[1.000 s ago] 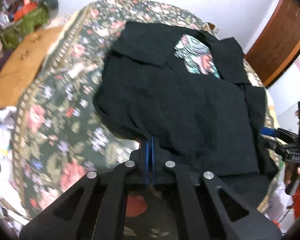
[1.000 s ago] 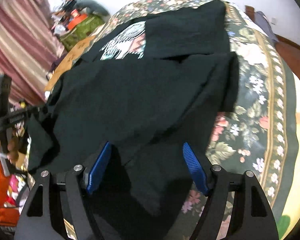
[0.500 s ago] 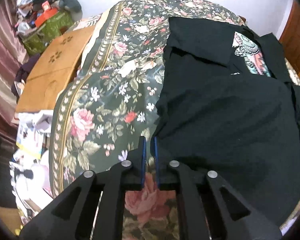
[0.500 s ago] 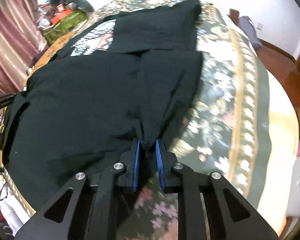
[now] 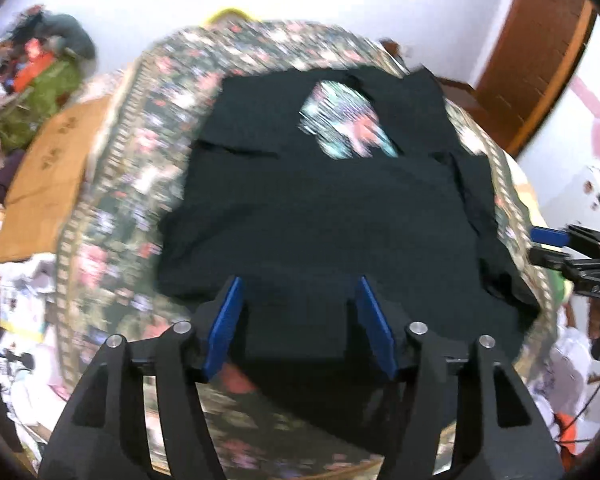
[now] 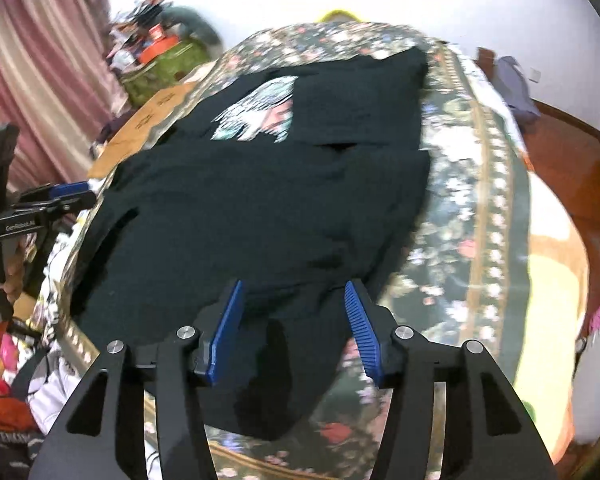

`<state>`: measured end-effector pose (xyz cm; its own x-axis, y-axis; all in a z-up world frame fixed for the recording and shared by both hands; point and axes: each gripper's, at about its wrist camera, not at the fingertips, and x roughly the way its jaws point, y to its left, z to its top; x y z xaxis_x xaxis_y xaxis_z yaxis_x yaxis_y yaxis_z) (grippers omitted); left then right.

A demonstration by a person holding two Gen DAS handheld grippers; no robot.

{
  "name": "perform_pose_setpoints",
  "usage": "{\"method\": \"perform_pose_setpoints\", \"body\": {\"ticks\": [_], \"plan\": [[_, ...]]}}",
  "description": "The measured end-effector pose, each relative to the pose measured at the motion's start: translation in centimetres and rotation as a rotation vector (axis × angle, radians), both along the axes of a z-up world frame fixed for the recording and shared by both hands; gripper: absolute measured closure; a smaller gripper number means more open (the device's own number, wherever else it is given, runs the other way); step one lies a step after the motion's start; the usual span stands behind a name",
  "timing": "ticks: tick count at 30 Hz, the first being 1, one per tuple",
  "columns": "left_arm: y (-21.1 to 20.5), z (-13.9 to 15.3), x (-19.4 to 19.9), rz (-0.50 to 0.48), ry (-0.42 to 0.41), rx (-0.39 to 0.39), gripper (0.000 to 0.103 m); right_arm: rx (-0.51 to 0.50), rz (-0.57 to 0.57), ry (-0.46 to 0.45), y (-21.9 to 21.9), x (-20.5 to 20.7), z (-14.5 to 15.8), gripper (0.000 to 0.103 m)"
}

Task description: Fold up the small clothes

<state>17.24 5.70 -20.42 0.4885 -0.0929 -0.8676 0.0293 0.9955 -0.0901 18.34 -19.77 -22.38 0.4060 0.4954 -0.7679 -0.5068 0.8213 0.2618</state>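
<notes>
Left wrist view shows the left claw [image 5: 298, 328] wide open, holding nothing, above the near hem of the black T-shirt [image 5: 320, 216] on the floral bedspread [image 5: 112, 216]. The right claw [image 6: 292, 328] is open also. Both should pinch hem corners evenly before folding forward.

Bare floral bedspread [image 6: 476, 200] lies open at three o'clock of the black shirt [image 6: 268, 208]. At nine o'clock, cardboard [image 5: 48, 176] and a clutter pile [image 5: 36, 80] crowd the bed's edge.

Matt black cloth shirt [image 5: 324, 208] on floral fabric bedspread [image 5: 132, 184].
</notes>
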Motion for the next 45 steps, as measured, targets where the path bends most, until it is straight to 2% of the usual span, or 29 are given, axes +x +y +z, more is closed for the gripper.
{"method": "perform_pose_setpoints", "body": {"ticks": [5, 8, 10, 13, 15, 16, 17, 18, 19, 20, 25, 33, 39, 45], "plan": [[-2.1, -3.1, 0.9, -0.02, 0.076, 0.039, 0.043, -0.02, 0.053, 0.06, 2.5, 0.1, -2.0, 0.054], [-1.9, -3.8, 0.7, -0.024, 0.045, 0.028, 0.044, -0.052, 0.063, 0.078, 3.6, 0.5, -3.2, 0.054], [-1.6, -3.8, 0.6, -0.009, 0.03, 0.008, 0.063, -0.059, 0.067, 0.089, 4.1, 0.9, -3.9, 0.054], [-1.1, -3.8, 0.7, 0.009, 0.02, -0.022, 0.079, -0.045, 0.076, 0.077, 4.5, 0.9, -3.9, 0.052], [-0.9, -3.7, 0.7, 0.013, 0.017, -0.033, 0.085, -0.042, 0.081, 0.062, 4.8, 0.9, -3.9, 0.057], [-0.8, -3.6, 0.6, 0.016, 0.014, -0.032, 0.089, -0.04, 0.083, 0.057, 5.0, 0.8, -3.9, 0.063], [-0.7, -3.5, 0.5, 0.021, 0.01, -0.027, 0.093, -0.04, 0.081, 0.046, 5.0, 0.8, -3.8, 0.078], [-0.5, -3.3, 0.5, 0.033, 0.005, -0.018, 0.096, -0.041, 0.068, 0.031, 4.9, 0.8, -3.6, 0.087], [-0.2, -3.1, 0.4, 0.038, 0.001, -0.032, 0.096, -0.037, 0.053, 0.025, 4.5, 0.8, -3.5, 0.094], [0.1, -2.9, 0.3, 0.043, -0.002, -0.048, 0.096, -0.013, 0.048, 0.025, 4.1, 0.9, -3.3, 0.095], [1.7, 0.3, -0.3, 0.083, -0.09, -0.044, 0.096, 0.058, -0.025, -0.038, 1.1, 1.3, -0.3, 0.096], [5.7, 7.8, -0.4, 0.216, -0.282, -0.024, 0.098, 0.103, -0.142, -0.219, -3.4, 2.1, 7.3, 0.096], [8.1, 11.3, 1.6, 0.296, -0.357, -0.017, 0.098, 0.144, -0.221, -0.317, -4.9, 4.0, 11.6, 0.096], [9.1, 13.3, 5.1, 0.342, -0.398, 0.013, 0.098, 0.136, -0.237, -0.375, -4.0, 6.9, 14.1, 0.096]]}}
